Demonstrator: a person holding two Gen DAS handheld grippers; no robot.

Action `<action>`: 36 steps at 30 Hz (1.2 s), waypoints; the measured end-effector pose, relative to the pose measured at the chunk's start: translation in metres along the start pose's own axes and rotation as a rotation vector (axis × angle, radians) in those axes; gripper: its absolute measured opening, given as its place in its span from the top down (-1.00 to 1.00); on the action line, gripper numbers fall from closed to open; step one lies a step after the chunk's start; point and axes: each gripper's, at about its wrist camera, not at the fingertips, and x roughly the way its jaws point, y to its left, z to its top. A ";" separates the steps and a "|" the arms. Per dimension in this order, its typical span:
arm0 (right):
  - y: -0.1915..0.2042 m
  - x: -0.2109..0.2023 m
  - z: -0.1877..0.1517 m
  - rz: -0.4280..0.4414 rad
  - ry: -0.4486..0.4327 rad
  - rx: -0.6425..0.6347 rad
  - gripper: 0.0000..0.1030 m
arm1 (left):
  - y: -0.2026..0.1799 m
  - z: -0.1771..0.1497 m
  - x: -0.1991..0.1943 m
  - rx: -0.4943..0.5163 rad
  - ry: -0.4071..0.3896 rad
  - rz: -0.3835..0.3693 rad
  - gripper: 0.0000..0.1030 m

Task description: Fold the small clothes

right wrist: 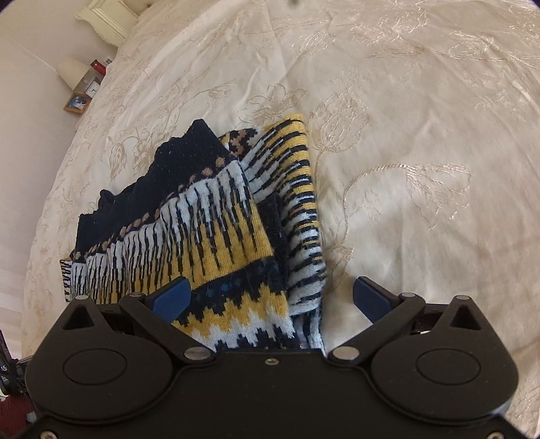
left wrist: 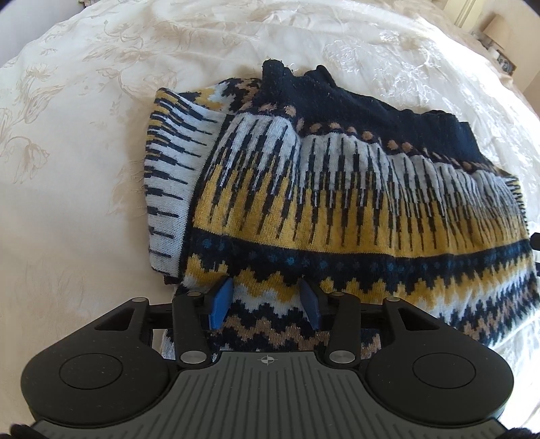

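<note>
My left gripper [left wrist: 266,300] sits low over the near hem of the sweater [left wrist: 337,189]; jaws parted, blue pads [left wrist: 221,304] standing either side of the zigzag band, nothing pinched between them that I can see; whether the pad tips touch the knit I cannot tell. My right gripper [right wrist: 270,297] is spread wide; left pad [right wrist: 170,297] lies against or just over the zigzag hem, right pad [right wrist: 371,299] is off the knit above bare bedspread [right wrist: 422,236]; the sweater's near corner lies between the fingers, not clamped.

Sweater [right wrist: 202,229] lies folded on the bedspread [left wrist: 84,169], roughly centre of both views; near me the navy, yellow and white zigzag band, then a dotted blue stripe, then yellow and white spikes, then tan dots, then plain navy at the far edge; a striped sleeve is folded under along the left side in the left view, along the right side in the right view; top layer rumpled, not flat.

Beyond it cream embroidered bedspread, creased. Far left in the right view: a lamp [right wrist: 72,72], a small clock [right wrist: 91,88], a framed picture [right wrist: 77,103], something red [right wrist: 98,66], a cream headboard [right wrist: 108,17].
</note>
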 end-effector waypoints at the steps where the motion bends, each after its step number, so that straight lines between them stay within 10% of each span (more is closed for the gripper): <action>1: 0.000 0.003 0.001 0.014 0.004 -0.004 -0.99 | 0.000 0.001 0.000 0.001 0.004 0.001 0.15; 14: 0.003 0.033 0.004 0.066 0.072 -0.102 -1.00 | -0.034 0.028 -0.039 -0.055 -0.077 -0.061 0.15; 36: -0.028 0.031 0.014 0.257 0.095 -0.026 -1.00 | -0.118 0.080 0.053 0.121 0.007 0.042 0.07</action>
